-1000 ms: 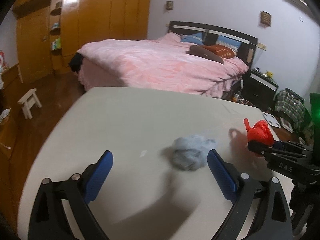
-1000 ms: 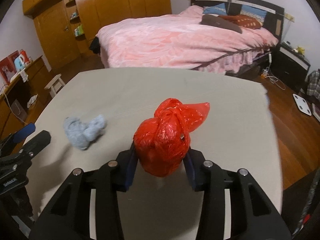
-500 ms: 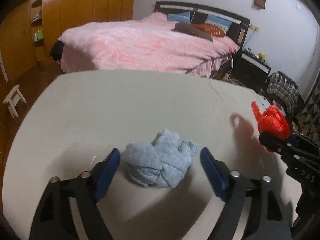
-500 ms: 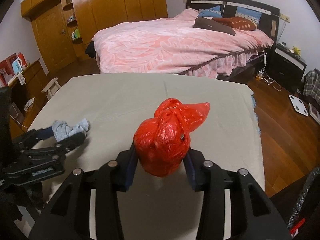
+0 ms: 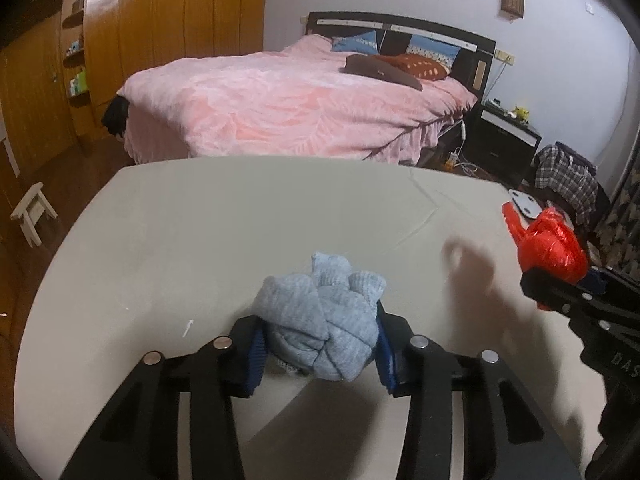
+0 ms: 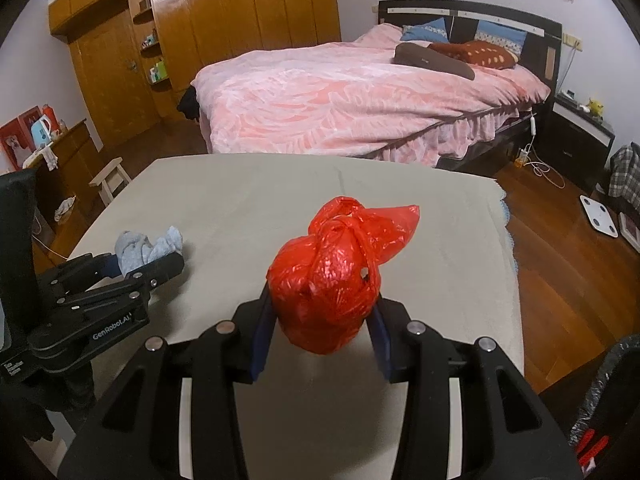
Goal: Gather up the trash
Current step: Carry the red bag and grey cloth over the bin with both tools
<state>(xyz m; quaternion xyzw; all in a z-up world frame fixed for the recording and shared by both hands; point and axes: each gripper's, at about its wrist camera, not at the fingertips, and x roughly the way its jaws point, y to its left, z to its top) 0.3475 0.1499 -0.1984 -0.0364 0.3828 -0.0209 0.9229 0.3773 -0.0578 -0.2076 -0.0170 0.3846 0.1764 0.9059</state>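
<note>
On the beige table (image 5: pixel 200 240), the left gripper (image 5: pixel 318 354) has just been closing around a soft, light grey cloth wad (image 5: pixel 324 320), its pads pressing the bulky middle, the best hold. The right gripper (image 6: pixel 320 340) holds a crinkly red bag (image 6: pixel 332 292) clamped at its body, above the table; it looks light and slippery.

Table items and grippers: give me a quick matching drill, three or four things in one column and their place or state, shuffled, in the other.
Column one:
1. grey cloth bundle
2. red plastic bag
3. white stool
4. brown pillow

Column two:
A. on the pink bed
B. between the left gripper's pads, whose jaws have just been closing
C. on the wooden floor beside the table
D. clamped in the right gripper

Pairs: 1-B, 2-D, 3-C, 4-A
</note>
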